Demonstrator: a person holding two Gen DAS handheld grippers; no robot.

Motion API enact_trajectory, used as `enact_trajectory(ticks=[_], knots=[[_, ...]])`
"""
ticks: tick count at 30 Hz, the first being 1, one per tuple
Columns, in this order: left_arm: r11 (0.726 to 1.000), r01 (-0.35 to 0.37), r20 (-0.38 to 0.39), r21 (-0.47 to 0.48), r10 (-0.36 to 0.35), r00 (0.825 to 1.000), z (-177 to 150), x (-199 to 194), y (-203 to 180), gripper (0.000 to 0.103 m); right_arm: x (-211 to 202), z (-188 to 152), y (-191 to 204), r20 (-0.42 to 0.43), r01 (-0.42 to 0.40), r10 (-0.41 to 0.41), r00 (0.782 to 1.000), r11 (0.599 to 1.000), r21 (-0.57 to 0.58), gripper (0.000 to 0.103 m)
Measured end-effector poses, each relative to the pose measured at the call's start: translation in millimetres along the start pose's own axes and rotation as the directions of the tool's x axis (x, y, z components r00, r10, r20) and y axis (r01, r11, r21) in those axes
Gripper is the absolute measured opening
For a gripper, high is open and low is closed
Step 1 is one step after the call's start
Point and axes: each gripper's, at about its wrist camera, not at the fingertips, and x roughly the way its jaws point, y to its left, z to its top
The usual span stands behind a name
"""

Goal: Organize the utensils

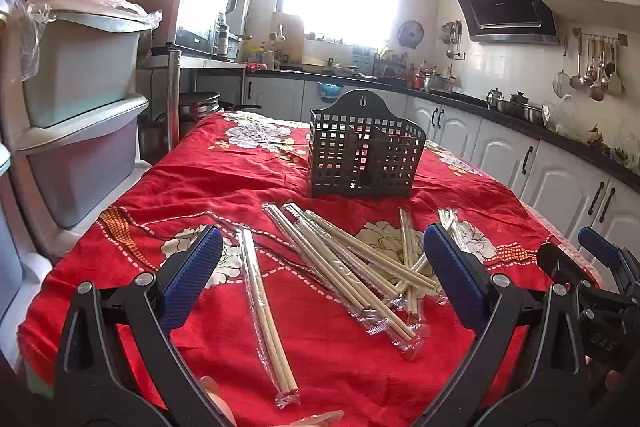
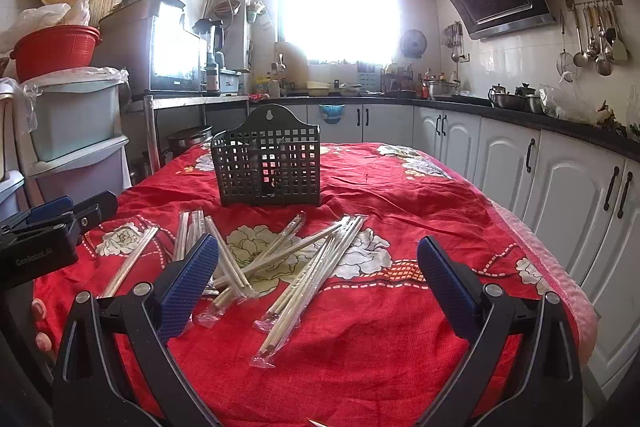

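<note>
Chopsticks scattered before an empty-handed pair of claws

Chopsticks (image 1: 352,267) in clear plastic sleeves lie in a loose, crisscrossed pile on the red flowered cloth (image 1: 224,179) covering the tabletop, on the near side of a black lattice utensil holder (image 1: 364,155). The holder stands upright, farther back toward the middle of the cloth, apart from the pile. One wrapped pair (image 1: 266,319) lies by itself just left of the heap. The left claw (image 1: 322,279) hovers above the near edge with its blue-padded fingers (image 1: 192,279) spread wide, gripping nothing. The right claw (image 2: 318,283) hangs to its right, likewise spread wide and empty. White kitchen cabinets (image 2: 500,155) run along the right.
</note>
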Motion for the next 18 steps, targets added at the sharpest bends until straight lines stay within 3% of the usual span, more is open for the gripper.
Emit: enact_trajectory(ticks=[18], knots=[[1.000,-0.004,0.003,0.005,0.004,1.000,1.7,0.8,-0.2,0.093,0.7,1.4,-1.3,0.001,0.002,-0.002,1.000,1.000,0.000,0.097]])
